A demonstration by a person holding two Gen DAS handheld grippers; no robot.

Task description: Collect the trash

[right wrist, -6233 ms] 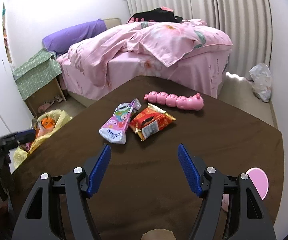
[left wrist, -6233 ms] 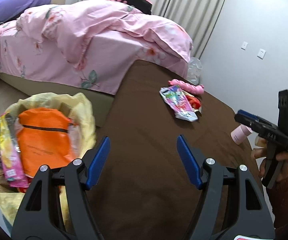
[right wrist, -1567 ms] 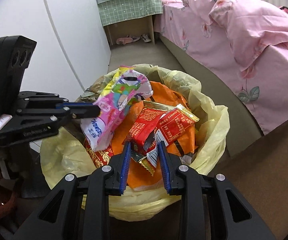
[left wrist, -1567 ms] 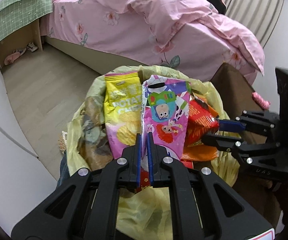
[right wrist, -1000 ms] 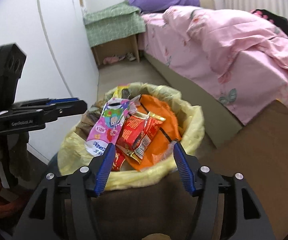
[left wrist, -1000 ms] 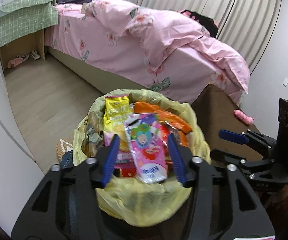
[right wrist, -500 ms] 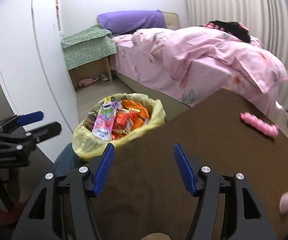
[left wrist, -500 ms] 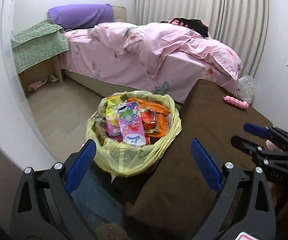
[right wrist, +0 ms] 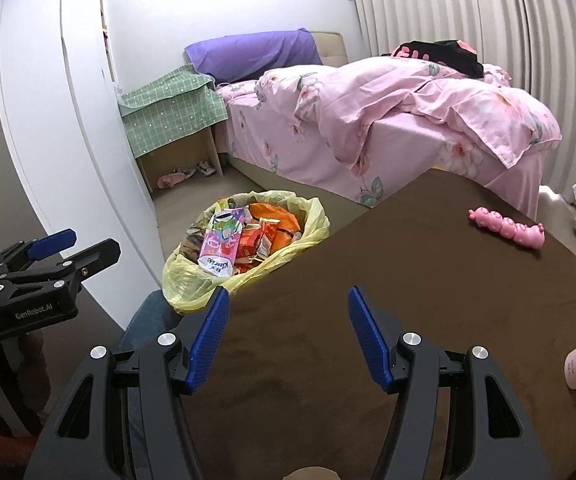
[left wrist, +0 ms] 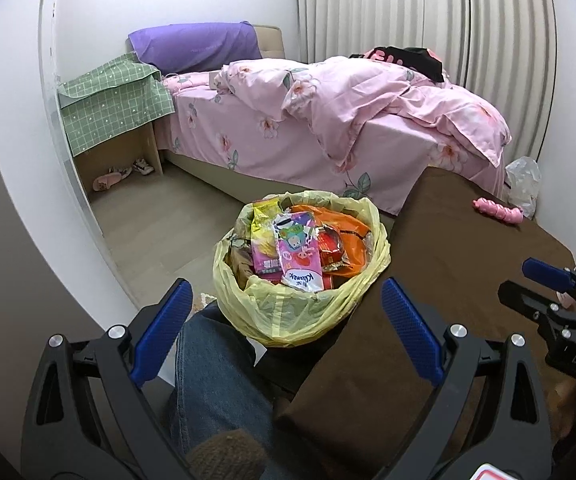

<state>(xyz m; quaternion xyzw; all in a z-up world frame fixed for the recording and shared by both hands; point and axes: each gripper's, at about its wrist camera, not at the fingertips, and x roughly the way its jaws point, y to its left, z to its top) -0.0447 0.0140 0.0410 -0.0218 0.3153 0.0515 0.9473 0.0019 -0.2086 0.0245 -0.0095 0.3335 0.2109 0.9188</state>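
Both wrappers are now lying in the yellow-lined bin (left wrist: 308,312); left gripper (left wrist: 288,332) and right gripper (right wrist: 288,336) are standing spread, empty, the left's jaws having just been opening.

A yellow-lined bin (left wrist: 300,308) stands on the floor just beside the table's corner. On top lie a pink wrapper (left wrist: 298,256) and, at its three o'clock, a red wrapper (left wrist: 330,250).

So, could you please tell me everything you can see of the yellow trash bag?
The yellow trash bag is thin, translucent plastic, its rim folded outward over a container hidden beneath. It stands open on the floor beside the brown table, heaped with snack wrappers, a pink packet on top. A person's jeans-clad leg is right by it.
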